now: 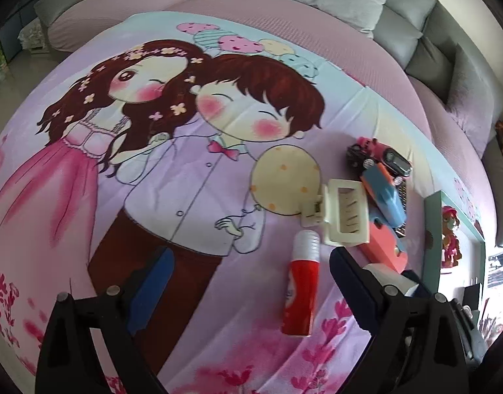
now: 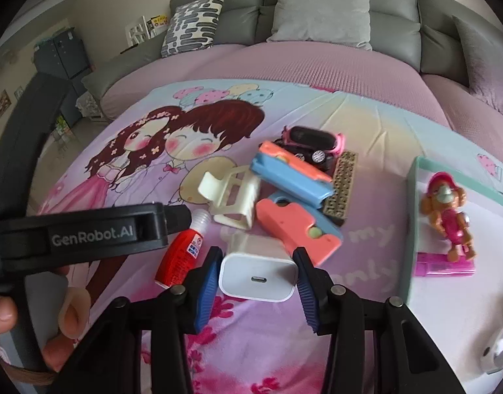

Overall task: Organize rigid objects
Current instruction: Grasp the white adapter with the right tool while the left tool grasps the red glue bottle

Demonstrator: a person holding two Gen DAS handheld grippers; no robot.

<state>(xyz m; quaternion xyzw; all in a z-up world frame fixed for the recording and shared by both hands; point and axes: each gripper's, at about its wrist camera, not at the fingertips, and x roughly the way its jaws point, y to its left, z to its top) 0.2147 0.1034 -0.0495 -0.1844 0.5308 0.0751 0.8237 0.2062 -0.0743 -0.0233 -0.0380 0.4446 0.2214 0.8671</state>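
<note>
Right gripper [image 2: 258,277] tilts steeply down, blue pads [image 2: 208,280] clamped on both sides of the white charger [image 2: 256,277], at the near edge of the toy pile [image 2: 294,177] on the cartoon bedspread [image 2: 120,170]. Left gripper [image 1: 248,295] angles down too, jaws spread wide, nothing held, red glue bottle [image 1: 300,289] lying between them.

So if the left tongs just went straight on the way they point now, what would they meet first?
Probably only the printed bedsheet: nothing lies between the open left tongs. The red glue bottle lies close inside the right-hand finger and might get clipped; depth is unclear.
</note>
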